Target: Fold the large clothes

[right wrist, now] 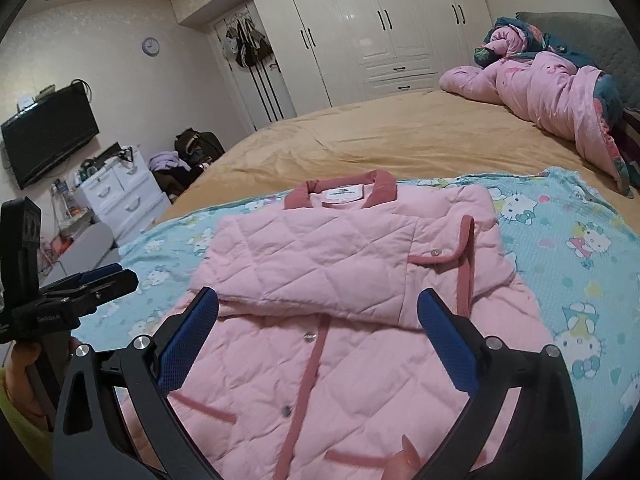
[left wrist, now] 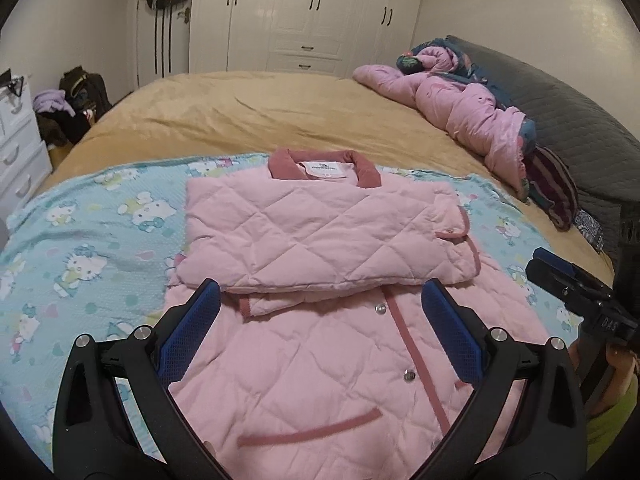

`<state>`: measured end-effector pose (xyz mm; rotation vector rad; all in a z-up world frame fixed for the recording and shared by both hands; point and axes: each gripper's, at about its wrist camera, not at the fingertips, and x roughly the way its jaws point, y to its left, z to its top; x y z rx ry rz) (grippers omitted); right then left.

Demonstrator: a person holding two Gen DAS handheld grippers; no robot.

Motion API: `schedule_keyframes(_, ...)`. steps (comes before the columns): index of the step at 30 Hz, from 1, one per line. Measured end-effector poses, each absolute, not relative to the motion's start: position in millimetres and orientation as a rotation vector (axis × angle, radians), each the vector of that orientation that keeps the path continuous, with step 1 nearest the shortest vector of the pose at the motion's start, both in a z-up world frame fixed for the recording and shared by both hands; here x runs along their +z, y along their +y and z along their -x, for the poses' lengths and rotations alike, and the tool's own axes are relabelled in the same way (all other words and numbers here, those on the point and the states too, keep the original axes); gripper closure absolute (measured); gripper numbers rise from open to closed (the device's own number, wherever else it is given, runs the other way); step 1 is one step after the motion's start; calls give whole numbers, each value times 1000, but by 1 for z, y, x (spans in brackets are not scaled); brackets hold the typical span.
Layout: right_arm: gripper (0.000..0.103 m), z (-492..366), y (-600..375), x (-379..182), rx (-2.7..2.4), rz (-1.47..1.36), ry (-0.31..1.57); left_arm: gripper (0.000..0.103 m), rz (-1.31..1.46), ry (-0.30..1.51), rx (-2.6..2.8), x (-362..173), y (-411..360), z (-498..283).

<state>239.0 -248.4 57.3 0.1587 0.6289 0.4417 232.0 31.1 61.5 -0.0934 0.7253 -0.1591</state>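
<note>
Bedroom with white wardrobes (left wrist: 312, 16), tan bed (left wrist: 280, 112) before me, blue cartoon blanket (left wrist: 88, 248) spread on it, pink quilted jacket (left wrist: 320, 280) half-folded on the blanket, rumpled pink duvet (left wrist: 460, 108) beyond, my left gripper (left wrist: 320, 320) and right gripper (right wrist: 318, 320) both spread wide above the jacket, holding nothing.

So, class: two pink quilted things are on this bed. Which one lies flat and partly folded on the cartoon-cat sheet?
The pink quilted jacket with the darker pink collar, just ahead of both grippers. The pink quilt lies crumpled near the headboard.

White wardrobe (right wrist: 384, 28), tan bed (left wrist: 280, 112), wall TV (right wrist: 50, 136), white drawers (right wrist: 128, 196)
</note>
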Motion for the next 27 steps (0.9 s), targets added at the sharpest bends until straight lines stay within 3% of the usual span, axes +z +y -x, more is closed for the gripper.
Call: schedule_keyframes(27, 4, -109, -277, 62, 383, -96, 625, 9, 100, 685, -75, 49, 85, -105)
